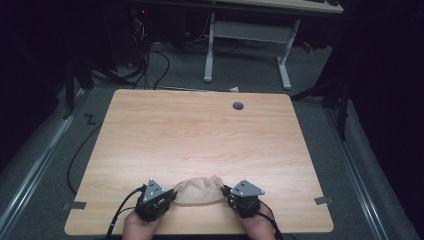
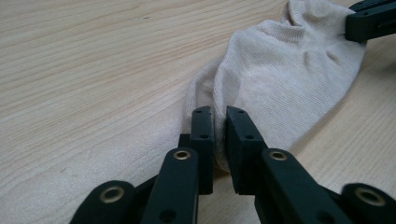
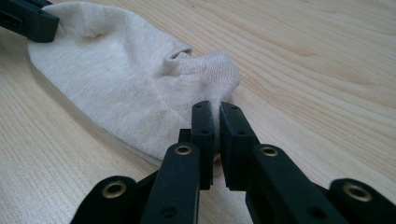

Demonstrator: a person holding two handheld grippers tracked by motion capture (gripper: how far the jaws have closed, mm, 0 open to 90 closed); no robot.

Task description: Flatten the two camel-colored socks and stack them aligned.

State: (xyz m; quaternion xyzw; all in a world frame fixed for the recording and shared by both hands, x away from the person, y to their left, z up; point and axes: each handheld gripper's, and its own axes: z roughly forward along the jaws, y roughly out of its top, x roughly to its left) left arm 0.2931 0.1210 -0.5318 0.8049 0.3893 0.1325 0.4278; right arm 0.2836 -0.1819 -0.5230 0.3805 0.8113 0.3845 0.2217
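A beige ankle sock (image 1: pixel 198 191) lies flat near the front edge of the wooden table (image 1: pixel 200 135), between the two grippers. My left gripper (image 1: pixel 170 196) is shut on the sock's left end; in the left gripper view the knit fabric (image 2: pixel 285 79) is pinched between the black jaws (image 2: pixel 219 116). My right gripper (image 1: pixel 226 192) is shut on the opposite end, by the cuff opening (image 3: pixel 187 58), with cloth squeezed between its jaws (image 3: pixel 217 112). Each gripper view also shows the other gripper's tip at the sock's far end (image 2: pixel 371 21) (image 3: pixel 28 21).
A round cable hole (image 1: pixel 238 105) sits near the table's far edge. Beyond the table stand a white desk frame (image 1: pixel 247 37) and cables on the floor (image 1: pixel 150 60). Tape marks (image 1: pixel 74 205) (image 1: pixel 323 200) lie at both front corners.
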